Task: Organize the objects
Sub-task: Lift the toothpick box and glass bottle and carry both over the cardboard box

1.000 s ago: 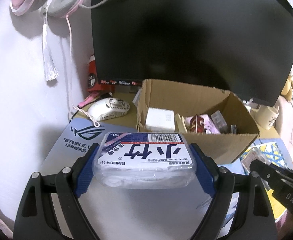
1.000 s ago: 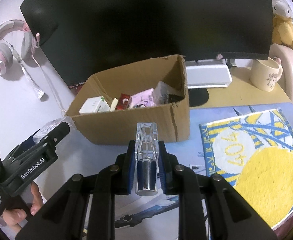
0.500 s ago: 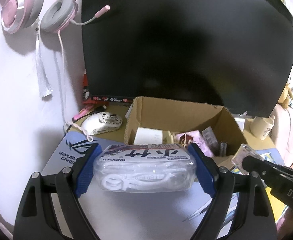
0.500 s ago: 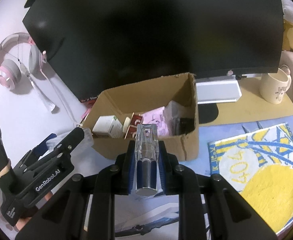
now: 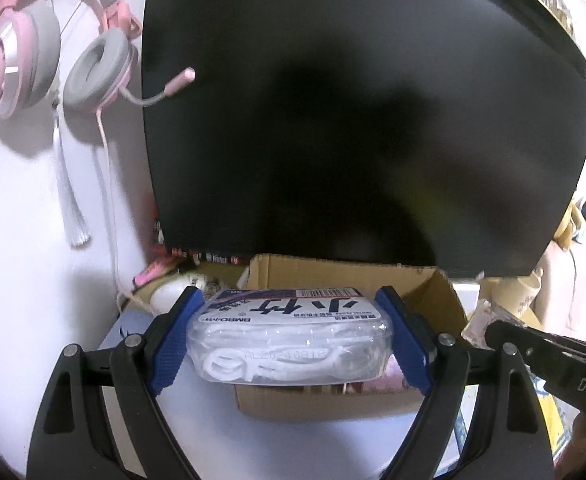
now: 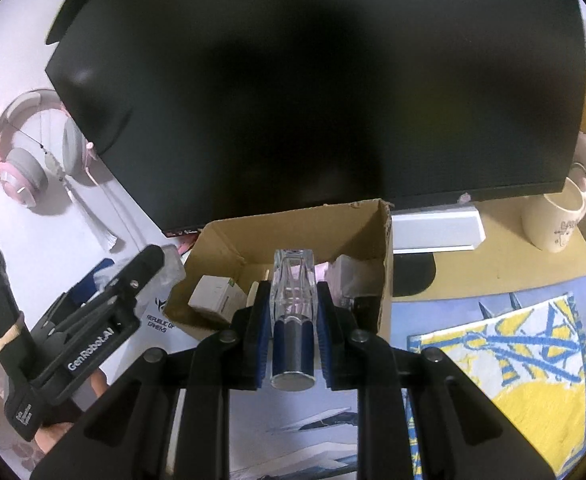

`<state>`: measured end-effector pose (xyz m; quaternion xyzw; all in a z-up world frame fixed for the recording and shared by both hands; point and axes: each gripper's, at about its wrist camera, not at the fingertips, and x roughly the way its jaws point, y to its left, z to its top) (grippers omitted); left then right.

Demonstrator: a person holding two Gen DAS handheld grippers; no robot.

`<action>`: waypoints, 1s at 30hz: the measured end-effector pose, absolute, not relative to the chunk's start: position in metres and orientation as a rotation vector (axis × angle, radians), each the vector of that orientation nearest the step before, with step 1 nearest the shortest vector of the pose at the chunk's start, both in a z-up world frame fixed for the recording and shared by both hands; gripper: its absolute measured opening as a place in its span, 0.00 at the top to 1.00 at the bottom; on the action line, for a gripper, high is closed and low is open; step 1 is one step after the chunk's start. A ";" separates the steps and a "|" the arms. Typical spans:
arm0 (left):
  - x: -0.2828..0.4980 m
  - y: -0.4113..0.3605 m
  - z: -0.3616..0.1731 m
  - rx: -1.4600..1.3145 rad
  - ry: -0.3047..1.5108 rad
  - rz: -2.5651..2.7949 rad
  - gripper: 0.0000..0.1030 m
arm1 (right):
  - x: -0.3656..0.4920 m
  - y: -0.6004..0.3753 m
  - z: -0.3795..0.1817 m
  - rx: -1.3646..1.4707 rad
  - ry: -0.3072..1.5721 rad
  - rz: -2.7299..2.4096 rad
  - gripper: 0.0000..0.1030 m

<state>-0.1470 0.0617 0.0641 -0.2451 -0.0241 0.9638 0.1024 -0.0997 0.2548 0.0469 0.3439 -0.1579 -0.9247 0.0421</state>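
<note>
My left gripper (image 5: 289,340) is shut on a clear dental floss box (image 5: 289,344) with a white label, held in the air just in front of and above the open cardboard box (image 5: 333,276). My right gripper (image 6: 293,328) is shut on a clear bottle with a silver cap (image 6: 293,316), held above the near edge of the cardboard box (image 6: 385,264). The box holds a small white carton (image 6: 215,298) and pink packets. The left gripper shows at the left of the right wrist view (image 6: 93,320).
A large black monitor (image 6: 313,80) stands right behind the box. Pink headphones (image 5: 53,40) hang on the wall at left. A white mouse (image 5: 169,294) lies left of the box. A cream mug (image 6: 557,216) and a blue-yellow mat (image 6: 513,360) are at right.
Both grippers have risen and moved forward toward the cardboard box, each keeping its object. The floss box now hangs over the box's front edge.
</note>
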 end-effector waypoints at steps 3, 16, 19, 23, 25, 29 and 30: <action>-0.154 0.060 0.063 -0.718 -0.047 2.826 0.16 | -0.111 0.260 0.042 1.078 -0.507 -2.777 0.78; -0.163 0.055 0.058 -0.687 -0.105 2.807 0.16 | -0.125 0.257 0.033 1.029 -0.564 -2.751 0.78; -0.156 0.057 0.058 -0.665 -0.027 2.856 0.16 | -0.124 0.248 0.037 1.001 -0.495 -2.806 0.78; -0.149 0.061 0.060 -0.632 0.037 2.876 0.16 | -0.126 0.242 0.036 0.981 -0.496 -2.812 0.78; -0.153 0.058 0.058 -0.650 -0.006 2.852 0.16 | -0.126 0.242 0.036 0.970 -0.501 -2.817 0.78; -0.161 0.057 0.053 -0.679 -0.017 2.835 0.16 | -0.130 0.241 0.033 0.982 -0.506 -2.821 0.78; -0.161 0.058 0.052 -0.681 -0.013 2.835 0.16 | -0.131 0.242 0.031 0.985 -0.514 -2.825 0.78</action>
